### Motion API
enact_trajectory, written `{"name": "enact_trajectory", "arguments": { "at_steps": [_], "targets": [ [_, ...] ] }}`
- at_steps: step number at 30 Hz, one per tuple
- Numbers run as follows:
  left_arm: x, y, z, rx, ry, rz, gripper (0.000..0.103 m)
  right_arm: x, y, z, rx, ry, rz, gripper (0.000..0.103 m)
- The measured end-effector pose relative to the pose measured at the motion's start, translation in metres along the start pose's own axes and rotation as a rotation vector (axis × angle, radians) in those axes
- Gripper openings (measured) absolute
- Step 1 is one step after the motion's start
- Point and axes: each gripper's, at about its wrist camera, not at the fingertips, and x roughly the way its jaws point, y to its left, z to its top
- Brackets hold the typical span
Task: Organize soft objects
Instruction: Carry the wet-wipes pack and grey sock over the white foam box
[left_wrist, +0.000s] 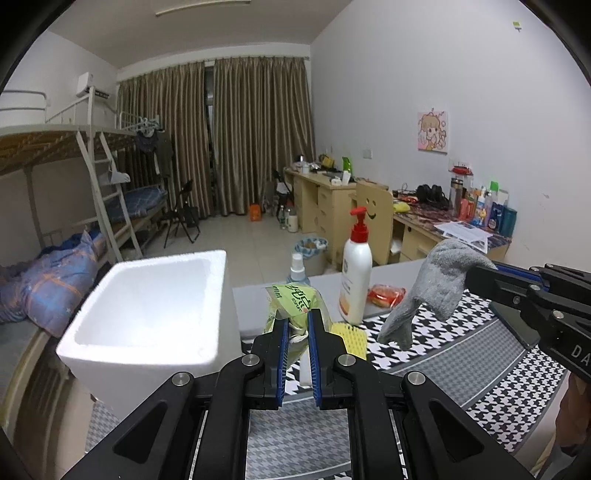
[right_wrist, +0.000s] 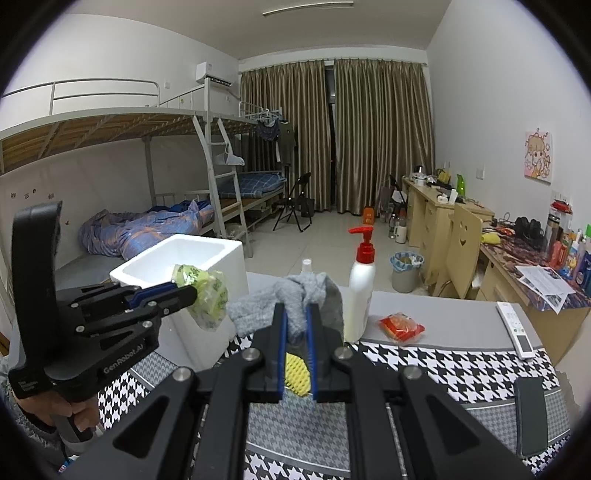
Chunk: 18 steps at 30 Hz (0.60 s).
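Houndstooth cloth (right_wrist: 424, 365) half hides yellow sponge (right_wrist: 297, 373) behind right tool (right_wrist: 296, 325).

A dorm-like room with white walls (left_wrist: 406, 92) and a pale tiled floor (right_wrist: 332, 236). Brown curtains (left_wrist: 236, 136) are drawn across the far end. Metal bunk beds (right_wrist: 147, 125) with a ladder (right_wrist: 225, 184) line the left wall; a blue quilt (right_wrist: 140, 229) lies rumpled on the lower bunk. Wooden desks (right_wrist: 432, 214) run along the right wall, with a smiley-backed chair (right_wrist: 461, 251) and a cartoon picture (right_wrist: 538, 156) above. An air conditioner (right_wrist: 216, 74) hangs high; a ceiling lamp (right_wrist: 308, 8) is lit.
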Motion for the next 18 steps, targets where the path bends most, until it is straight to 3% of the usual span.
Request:
{"name": "enact_trajectory", "arguments": {
  "at_steps": [18],
  "targets": [
    [-0.009, 0.018, 0.029, 0.027, -0.077, 0.042, 0.011, 0.009, 0.012, 0.021, -0.019, -0.038, 0.001, 0.013]
  ]
}}
